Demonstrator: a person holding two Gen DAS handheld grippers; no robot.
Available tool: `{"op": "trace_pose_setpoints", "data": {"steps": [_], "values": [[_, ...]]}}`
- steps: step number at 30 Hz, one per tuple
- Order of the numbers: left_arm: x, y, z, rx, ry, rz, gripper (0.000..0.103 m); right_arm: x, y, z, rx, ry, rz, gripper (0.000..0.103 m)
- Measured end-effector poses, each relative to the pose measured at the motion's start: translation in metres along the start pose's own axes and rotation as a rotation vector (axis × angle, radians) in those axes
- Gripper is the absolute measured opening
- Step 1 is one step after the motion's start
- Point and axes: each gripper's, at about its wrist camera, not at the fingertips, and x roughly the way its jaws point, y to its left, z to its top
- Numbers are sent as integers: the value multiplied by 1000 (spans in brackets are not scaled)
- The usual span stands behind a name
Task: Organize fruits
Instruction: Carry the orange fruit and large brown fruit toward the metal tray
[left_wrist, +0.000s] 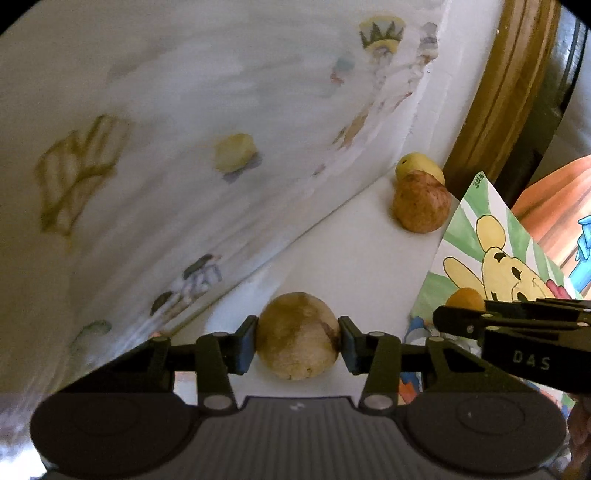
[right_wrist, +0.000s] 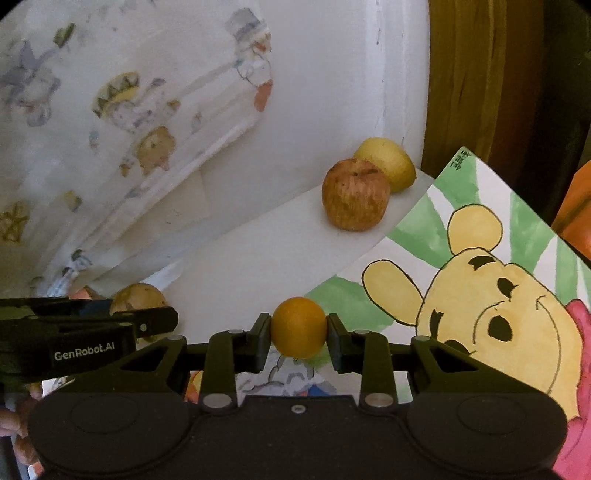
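My left gripper (left_wrist: 297, 343) is shut on a round tan, brown-blotched fruit (left_wrist: 297, 328) that rests on the white ledge (left_wrist: 351, 258); both pads touch its sides. My right gripper (right_wrist: 298, 334) is shut on a small orange (right_wrist: 298, 323), held just above the edge of a cartoon bear drawing (right_wrist: 480, 295). Farther back on the ledge a red apple (right_wrist: 354, 199) sits against a yellow fruit (right_wrist: 388, 158) near the wall corner. In the left wrist view the orange (left_wrist: 466, 297) peeks over the right gripper's fingers (left_wrist: 461, 319).
A white curtain with printed figures (left_wrist: 166, 147) hangs over the ledge's left side. A brown wooden frame (left_wrist: 498, 92) rises at the right behind the fruits. The bear drawing (left_wrist: 498, 254) covers the right part of the surface. A hand (right_wrist: 14, 424) shows at the lower left.
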Motion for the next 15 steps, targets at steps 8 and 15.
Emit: {"op": "trace_pose_setpoints", "data": {"steps": [8, 15], "values": [[-28, -3, -6, -14, -22, -31, 49, -41, 16, -7, -4, -40, -6, 34], [-69, -14, -13, 15, -90, -41, 49, -86, 24, -23, -1, -88, -12, 34]]}}
